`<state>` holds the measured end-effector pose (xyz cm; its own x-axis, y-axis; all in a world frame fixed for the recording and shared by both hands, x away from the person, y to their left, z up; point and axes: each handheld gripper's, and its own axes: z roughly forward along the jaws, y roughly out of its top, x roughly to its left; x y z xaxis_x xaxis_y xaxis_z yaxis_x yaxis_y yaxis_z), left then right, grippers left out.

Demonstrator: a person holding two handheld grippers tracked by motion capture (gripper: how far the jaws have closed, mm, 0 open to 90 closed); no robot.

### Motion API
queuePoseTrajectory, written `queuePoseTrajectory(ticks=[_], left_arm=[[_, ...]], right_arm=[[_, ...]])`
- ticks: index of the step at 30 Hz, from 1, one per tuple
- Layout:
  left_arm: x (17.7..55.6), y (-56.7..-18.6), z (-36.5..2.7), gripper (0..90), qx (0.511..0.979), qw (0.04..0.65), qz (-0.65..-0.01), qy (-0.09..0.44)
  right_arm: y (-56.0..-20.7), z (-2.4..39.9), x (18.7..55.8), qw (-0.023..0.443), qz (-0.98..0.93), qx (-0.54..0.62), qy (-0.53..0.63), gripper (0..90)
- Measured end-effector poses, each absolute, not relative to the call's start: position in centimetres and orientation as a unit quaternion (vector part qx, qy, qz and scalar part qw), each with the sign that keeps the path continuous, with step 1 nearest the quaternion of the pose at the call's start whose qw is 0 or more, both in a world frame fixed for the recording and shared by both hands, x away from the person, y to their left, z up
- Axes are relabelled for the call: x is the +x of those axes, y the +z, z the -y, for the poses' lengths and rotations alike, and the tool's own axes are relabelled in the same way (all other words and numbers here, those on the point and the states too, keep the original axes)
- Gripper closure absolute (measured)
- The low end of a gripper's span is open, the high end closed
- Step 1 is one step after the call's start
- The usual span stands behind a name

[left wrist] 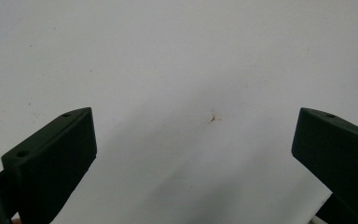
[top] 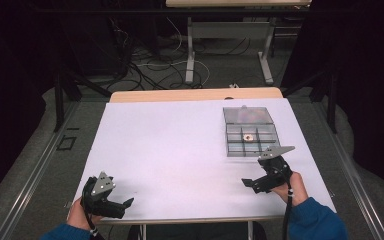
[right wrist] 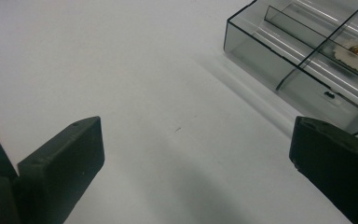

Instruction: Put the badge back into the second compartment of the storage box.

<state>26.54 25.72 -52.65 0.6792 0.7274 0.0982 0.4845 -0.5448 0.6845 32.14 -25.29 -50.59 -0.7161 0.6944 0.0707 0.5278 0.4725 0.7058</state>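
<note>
**Both grippers wide apart beside the divided box**

We see the clear grey plastic compartment box (top: 250, 132) at the white table's (top: 180, 150) far right, its long axis running away from us. A small round pale piece (top: 248, 137) sits in a middle cell. Our right gripper (top: 250, 183) hovers just before it, jaws spread wide and empty; the left gripper (top: 126, 203), equally wide, rests near the front-left edge.

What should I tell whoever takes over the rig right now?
Left tongs: open, empty, near the table's front left corner.
Right tongs: open, empty, just short of the clear compartment box.
The box sits at the right rear of the white table, lid swung back. A small round piece lies in a middle compartment.
Done: box is open.
Left: nothing is gripped yet; the piece and the box are likely next for the right tongs.
</note>
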Motion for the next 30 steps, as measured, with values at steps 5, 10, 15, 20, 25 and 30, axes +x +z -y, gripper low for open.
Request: queuePoseTrajectory(ticks=[5,10,15,20,25,30], left_arm=[[26.6,-52.7,-25.7,0.1,0.859,0.321,-0.352,0.189],[26.5,-52.7,-25.7,0.1,0.858,0.322,-0.353,0.190],[26.6,-52.7,-25.7,0.1,0.858,0.321,-0.352,0.189],[26.5,-52.7,-25.7,0.2,0.858,0.321,-0.353,0.189],[26.6,-52.7,-25.7,0.1,0.859,0.321,-0.353,0.188],[26.6,-52.7,-25.7,0.1,0.859,0.319,-0.353,0.187]], right_arm=[[-50.9,25.4,31.2,0.112,-0.855,0.353,0.362,0.5],[-51.2,25.6,30.3,0.113,-0.857,0.353,0.359,0.0],[-51.5,25.8,29.4,0.115,-0.858,0.351,0.357,0.0],[-51.7,26.0,28.7,0.125,-0.854,0.352,0.362,0.0],[-51.8,25.8,28.2,0.122,-0.861,0.345,0.354,0.0],[-51.7,25.8,28.2,0.130,-0.857,0.343,0.361,0.0]])
